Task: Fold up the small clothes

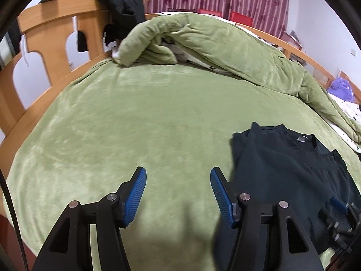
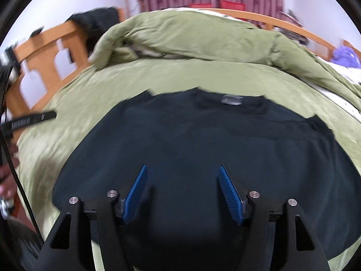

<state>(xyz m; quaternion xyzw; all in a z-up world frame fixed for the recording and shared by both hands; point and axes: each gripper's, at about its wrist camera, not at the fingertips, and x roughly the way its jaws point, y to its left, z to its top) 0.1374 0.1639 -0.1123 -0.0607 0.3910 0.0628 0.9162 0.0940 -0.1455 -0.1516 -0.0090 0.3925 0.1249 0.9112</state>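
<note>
A dark, nearly black T-shirt lies flat on the green blanket, collar and grey label toward the far side. My right gripper hovers open over the shirt's lower middle, with nothing between its blue pads. In the left wrist view the same shirt lies to the right. My left gripper stands open over bare blanket just left of the shirt's edge, holding nothing. The right gripper shows blurred at the lower right, above the shirt.
A crumpled green duvet is heaped across the back of the bed. The wooden headboard runs along the left, with dark clothes draped over it. A purple object sits far right. A hand shows at the left edge.
</note>
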